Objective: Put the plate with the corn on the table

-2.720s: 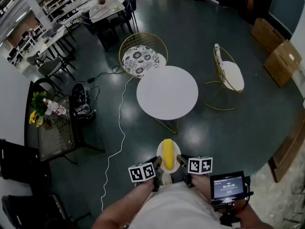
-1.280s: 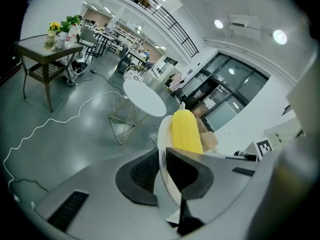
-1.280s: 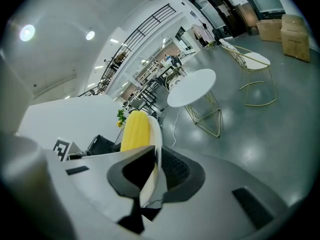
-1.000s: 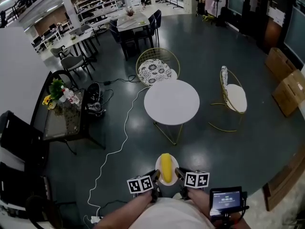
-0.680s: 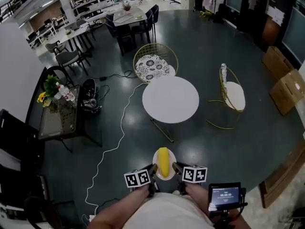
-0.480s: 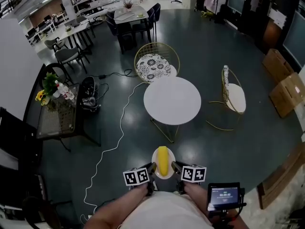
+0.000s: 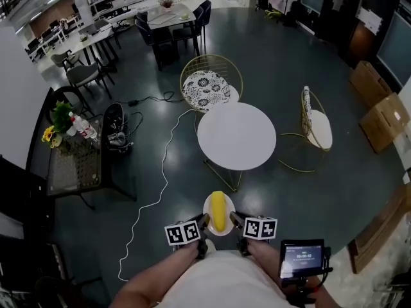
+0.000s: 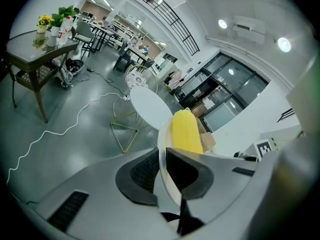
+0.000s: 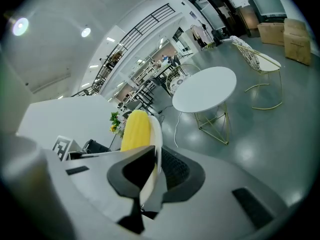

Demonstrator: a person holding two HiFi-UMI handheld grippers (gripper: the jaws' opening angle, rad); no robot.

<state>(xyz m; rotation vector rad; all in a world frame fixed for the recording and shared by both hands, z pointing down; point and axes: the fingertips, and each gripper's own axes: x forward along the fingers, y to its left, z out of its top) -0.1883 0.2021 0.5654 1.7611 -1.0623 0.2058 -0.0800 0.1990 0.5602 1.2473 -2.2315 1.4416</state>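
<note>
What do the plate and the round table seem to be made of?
The plate looks like white ceramic or melamine: thin, smooth, opaque rim. The table top is smooth matte white, perhaps painted metal or laminate; its legs look like thin gold-coloured metal rod.

This is looking like an open office lounge: a round table (image 7: 236, 136) and wire chairs (image 7: 207, 85) are standing on a dark polished floor (image 7: 308, 191), desks (image 7: 96, 36) are filling the far side, a mezzanine railing (image 8: 175, 21) is running overhead, and boxes (image 7: 382, 117) are sitting by the wall.
</note>
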